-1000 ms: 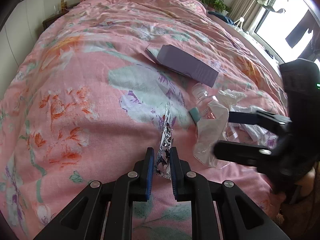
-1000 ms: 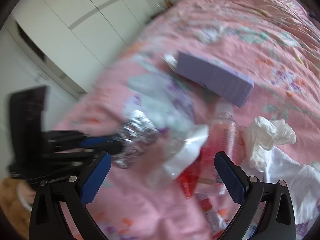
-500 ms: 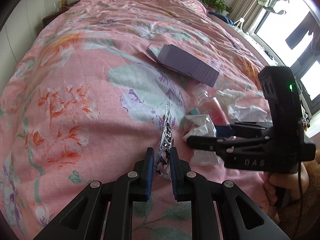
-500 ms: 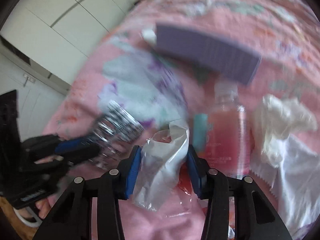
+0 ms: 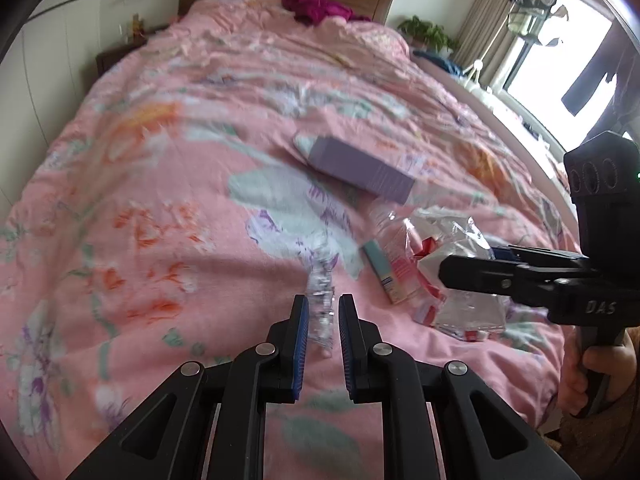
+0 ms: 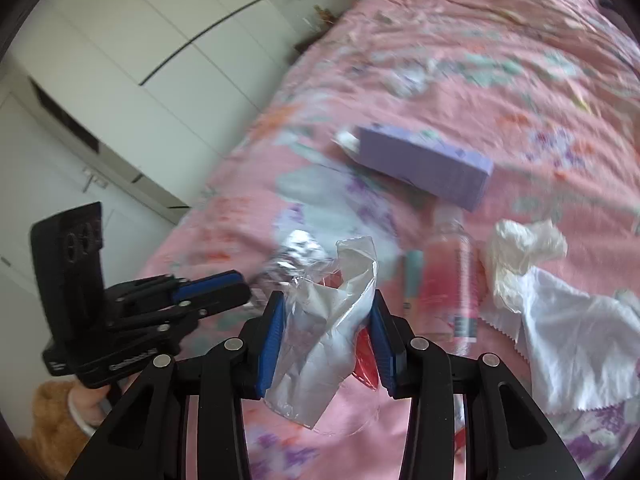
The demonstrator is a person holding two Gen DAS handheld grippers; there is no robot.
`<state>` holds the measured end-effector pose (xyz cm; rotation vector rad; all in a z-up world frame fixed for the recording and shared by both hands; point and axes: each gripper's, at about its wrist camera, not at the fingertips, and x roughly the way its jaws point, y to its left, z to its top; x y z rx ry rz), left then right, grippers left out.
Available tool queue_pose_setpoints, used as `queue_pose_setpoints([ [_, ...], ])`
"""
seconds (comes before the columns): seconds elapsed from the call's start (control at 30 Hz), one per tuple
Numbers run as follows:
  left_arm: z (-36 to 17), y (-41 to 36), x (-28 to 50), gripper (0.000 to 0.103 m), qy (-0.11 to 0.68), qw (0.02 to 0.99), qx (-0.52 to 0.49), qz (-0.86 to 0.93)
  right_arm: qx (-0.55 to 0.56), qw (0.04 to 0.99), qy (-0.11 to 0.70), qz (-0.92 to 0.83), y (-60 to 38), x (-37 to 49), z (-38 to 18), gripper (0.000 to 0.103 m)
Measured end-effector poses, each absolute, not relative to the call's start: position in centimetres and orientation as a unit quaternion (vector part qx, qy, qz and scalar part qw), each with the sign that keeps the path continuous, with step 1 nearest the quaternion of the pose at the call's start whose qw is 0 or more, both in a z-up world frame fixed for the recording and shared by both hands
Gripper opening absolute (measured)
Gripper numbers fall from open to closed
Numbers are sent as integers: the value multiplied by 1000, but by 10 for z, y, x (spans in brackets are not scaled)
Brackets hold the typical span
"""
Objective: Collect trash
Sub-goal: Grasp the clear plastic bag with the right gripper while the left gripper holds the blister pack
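**Two pieces of trash held, more left on the bed**

The left gripper (image 5: 323, 320) has its jaws almost shut on a shiny foil wrapper (image 5: 320, 300). The right gripper (image 6: 327, 332) has just been closing its jaws, and now they squeeze a clear plastic bag (image 6: 324, 320) with something red inside.

The purple box (image 6: 424, 168) lies flat on the bed (image 5: 160, 200). Just below the box lies a pink bottle (image 6: 452, 276). Beside the bottle, on the side away from the grippers, are a crumpled tissue (image 6: 524, 252) and a white cloth (image 6: 576, 328). A small teal thing (image 6: 412, 272) lies on the bottle's other side; the picture is too blurry to say what it is.

What could go wrong? The bag is thin and slippery, so it may slide out if the jaws hold only a loose fold. The red thing could drop out of the bag. The foil wrapper is thin too, and a quick swing could shake it free.
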<state>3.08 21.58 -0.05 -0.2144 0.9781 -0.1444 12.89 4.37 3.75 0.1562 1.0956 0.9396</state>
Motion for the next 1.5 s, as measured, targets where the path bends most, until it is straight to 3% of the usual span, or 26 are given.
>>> queue_pose_setpoints([
  [0.4,-40,206,68,17,544,833,-87,-53,91,752,488,434,19,116,48,40],
  [0.57,-37,198,86,19,546,837,-26,-37,96,745,495,436,15,118,41,40],
  [0.63,-37,191,90,32,550,835,12,-36,97,742,496,439,16,120,39,40],
  [0.7,-44,183,97,63,559,826,60,-40,99,739,499,442,18,121,36,40],
  [0.77,-49,175,101,66,561,820,106,-43,100,736,501,445,19,122,34,40],
  [0.83,-53,174,104,76,570,812,115,-51,100,733,502,447,20,122,31,40],
  [0.9,-57,174,106,76,579,806,96,-73,105,731,505,448,19,122,28,40],
  [0.93,-58,174,107,61,580,806,78,-88,108,730,506,447,18,123,27,40],
  [1.0,-59,174,112,21,588,801,44,-103,115,728,510,444,16,126,24,40],
  [1.1,-56,175,115,12,580,807,15,-116,124,727,512,440,12,128,22,40],
  [1.33,-54,163,109,11,584,803,33,-119,129,728,510,440,9,129,25,41],
  [1.37,-55,160,110,13,583,804,45,-112,128,728,509,440,10,129,26,41],
  [1.43,-62,154,109,26,589,799,68,-101,127,730,507,440,9,127,27,41],
  [1.5,-69,146,106,28,591,795,98,-100,127,730,507,440,8,127,29,41],
])
